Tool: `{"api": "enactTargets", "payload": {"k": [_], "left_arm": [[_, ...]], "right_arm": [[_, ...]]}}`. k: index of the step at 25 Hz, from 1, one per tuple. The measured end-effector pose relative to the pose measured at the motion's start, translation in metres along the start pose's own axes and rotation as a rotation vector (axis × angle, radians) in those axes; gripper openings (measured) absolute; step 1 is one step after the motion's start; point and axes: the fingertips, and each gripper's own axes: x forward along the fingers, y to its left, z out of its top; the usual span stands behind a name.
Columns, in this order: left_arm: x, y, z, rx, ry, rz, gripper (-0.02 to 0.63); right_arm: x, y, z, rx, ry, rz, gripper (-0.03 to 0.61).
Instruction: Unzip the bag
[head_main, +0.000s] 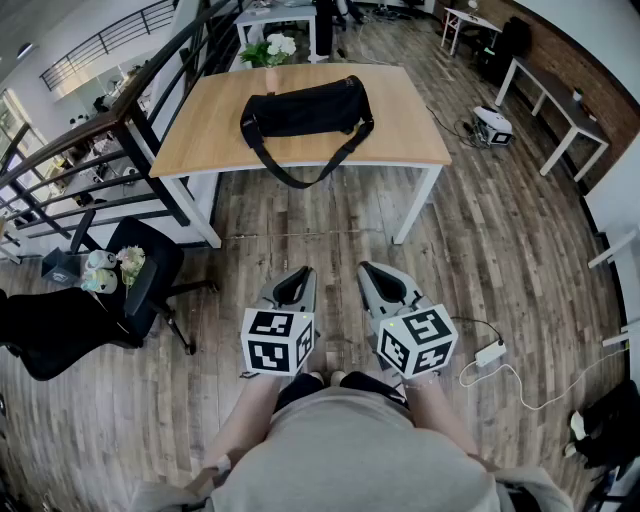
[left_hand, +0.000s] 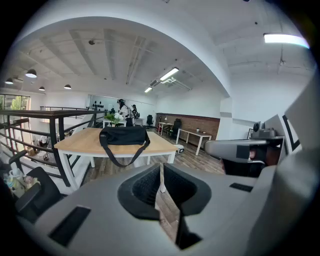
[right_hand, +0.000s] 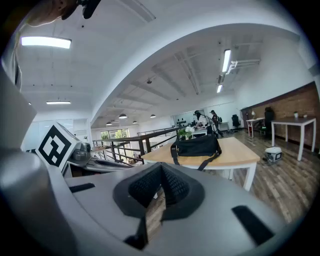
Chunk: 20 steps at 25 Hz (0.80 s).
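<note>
Approach step: the bag (head_main: 305, 108) sits on the desk (head_main: 400, 125), well away. My left claw (head_main: 296, 280) and right claw (head_main: 378, 278) are clenched, empty; next I walk closer.

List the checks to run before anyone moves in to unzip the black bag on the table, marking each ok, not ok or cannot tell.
1. Black bag lying on the table: ok.
2. Bag within reach: not ok; bare floor separates both grippers from the table.
3. Left gripper free: ok; jaws together, nothing between them.
4. Right gripper free: ok; same.
5. Zip located: cannot tell; too small to see.
6. Strap tidy: not ok; it hangs over the table's front edge.
</note>
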Motion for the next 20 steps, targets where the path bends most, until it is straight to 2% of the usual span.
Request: {"api": "enactTargets", "payload": {"k": [5,12,20], "left_arm": [[0.003,0.003,-0.005,0.005,0.021,-0.006,0.038],[0.002,0.012,-0.007,-0.017,0.025,0.031,0.038],[0.001,0.004,-0.001,-0.063,-0.046,-0.012,0.038]], "right_arm": [[0.007,0.002,-0.006,0.017,0.016,0.034,0.003],[0.011,0.004,-0.007,0.005,0.03,0.052,0.004],[0.01,0.003,-0.005,0.011,-0.004,0.058,0.006]]}}
